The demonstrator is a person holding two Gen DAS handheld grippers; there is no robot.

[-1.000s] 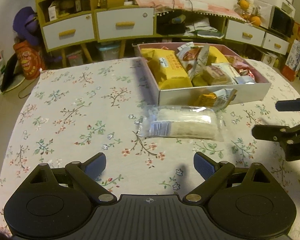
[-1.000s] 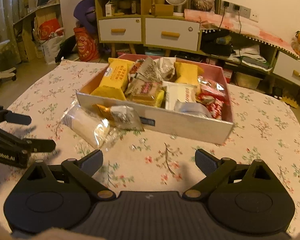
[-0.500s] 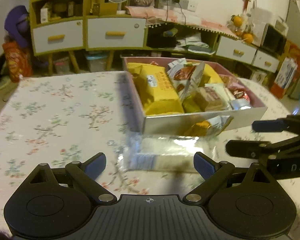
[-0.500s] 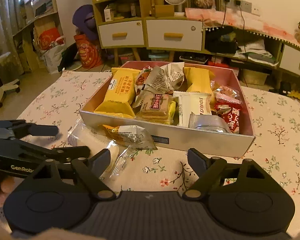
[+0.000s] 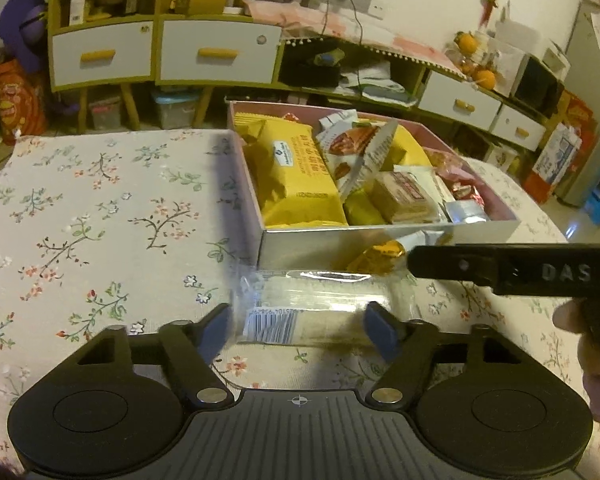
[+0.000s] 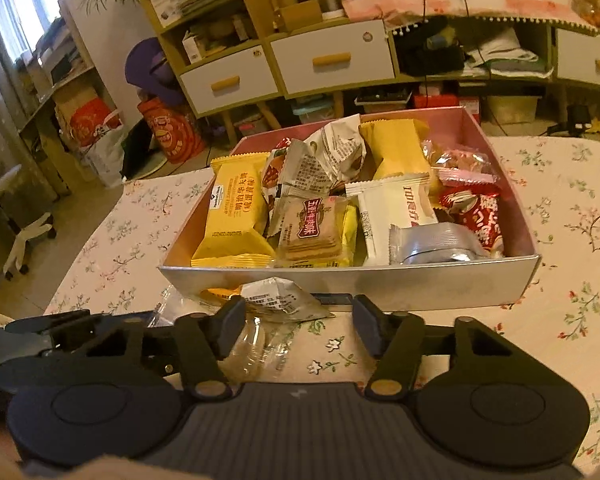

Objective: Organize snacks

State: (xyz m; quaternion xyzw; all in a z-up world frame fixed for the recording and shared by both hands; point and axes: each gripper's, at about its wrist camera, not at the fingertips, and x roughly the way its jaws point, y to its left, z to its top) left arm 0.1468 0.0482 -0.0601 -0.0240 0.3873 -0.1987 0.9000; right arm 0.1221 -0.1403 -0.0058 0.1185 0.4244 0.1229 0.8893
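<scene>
A clear-wrapped pale snack pack (image 5: 316,308) lies on the floral tablecloth in front of the snack box (image 5: 380,246). My left gripper (image 5: 298,330) straddles its near part and its jaws are closing; the blue pads (image 5: 216,330) stand at the wrapper's ends without clearly pressing it. A small white and yellow packet (image 6: 276,300) leans against the box's front wall (image 6: 420,284). My right gripper (image 6: 298,328) is just in front of it, jaws closing, with the packet's near edge between the fingers and not gripped. In the left wrist view, the right gripper's finger (image 5: 480,268) reaches in from the right.
The box holds several wrapped snacks, among them a big yellow pack (image 6: 236,220). The left gripper's fingers (image 6: 60,320) show at the left of the right wrist view. Behind the table stands a shelf unit with white drawers (image 5: 216,56). An office chair (image 6: 16,236) stands left of the table.
Both grippers have moved in toward the box and the two loose snacks. Both pairs of jaws have narrowed. The clear pack now lies between the left fingers.
</scene>
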